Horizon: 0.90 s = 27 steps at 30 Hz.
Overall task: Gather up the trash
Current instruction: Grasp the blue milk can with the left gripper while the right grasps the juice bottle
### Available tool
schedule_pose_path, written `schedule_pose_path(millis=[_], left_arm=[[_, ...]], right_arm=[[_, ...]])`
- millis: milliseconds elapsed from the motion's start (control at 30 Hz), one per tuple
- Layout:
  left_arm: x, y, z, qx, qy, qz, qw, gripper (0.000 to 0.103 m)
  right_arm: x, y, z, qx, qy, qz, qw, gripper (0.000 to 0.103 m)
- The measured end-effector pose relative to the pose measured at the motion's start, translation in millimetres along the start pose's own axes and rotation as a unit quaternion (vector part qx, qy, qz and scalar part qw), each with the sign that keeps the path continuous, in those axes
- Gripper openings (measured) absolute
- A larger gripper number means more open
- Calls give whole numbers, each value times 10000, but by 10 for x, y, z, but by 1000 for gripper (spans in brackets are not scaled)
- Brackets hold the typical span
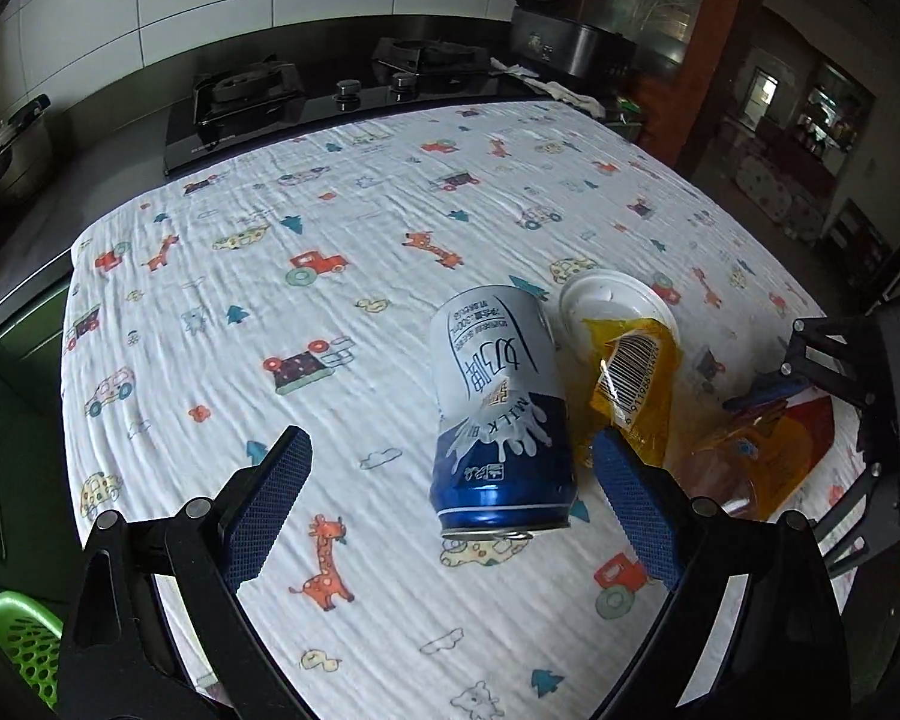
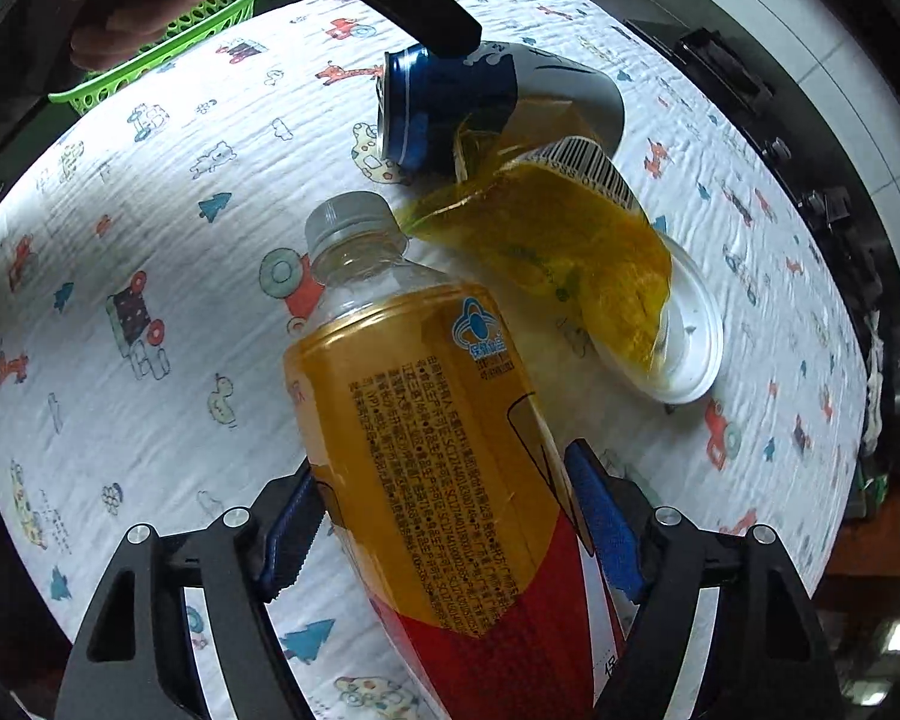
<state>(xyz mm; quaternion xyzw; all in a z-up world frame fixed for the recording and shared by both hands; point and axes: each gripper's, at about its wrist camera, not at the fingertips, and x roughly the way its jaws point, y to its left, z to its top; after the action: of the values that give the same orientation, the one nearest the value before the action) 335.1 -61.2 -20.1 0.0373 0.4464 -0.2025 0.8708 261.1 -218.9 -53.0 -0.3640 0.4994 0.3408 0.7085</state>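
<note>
**Four pieces on the cloth, basket not yet fed**

While the right gripper comes down over the bottle, nothing on show has reached the green basket at the table's far-left edge in the right view. The bottle lies on the patterned cloth, grey cap pointing away, its labelled body between the blue pads. The jaws sit close on both sides, but whether they truly press on the plastic I cannot tell.

Over to the left gripper – jaws wide open, empty, straddling the blue-and-white can, which lies on its side with its top towards the camera. The right pad is just beside the can, the left well apart from it.

Beside the can lies a yellow wrapper, draped partly over a white lid. So the count, by my reckoning – bottle nearly taken, can lined up, wrapper and lid untouched. The collecting looks to be in its early stage, with all four pieces left to carry.
</note>
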Motion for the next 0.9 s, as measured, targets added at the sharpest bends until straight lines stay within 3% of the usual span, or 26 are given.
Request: schedule_pose_path(millis=[300,600,900], left_arm=[[383,-85,149,-80,387,-265,9989,67],[617,-183,193,59,608,-158,9980,53],[466,-167,115,21,417,-67,9991,45]], right_arm=[[-71,13,-190,805,-89,560,9951,69],[-87,104,-248,958,-144,529,9939,69],[-45,119,-157,1030,-224,489,9932,67]])
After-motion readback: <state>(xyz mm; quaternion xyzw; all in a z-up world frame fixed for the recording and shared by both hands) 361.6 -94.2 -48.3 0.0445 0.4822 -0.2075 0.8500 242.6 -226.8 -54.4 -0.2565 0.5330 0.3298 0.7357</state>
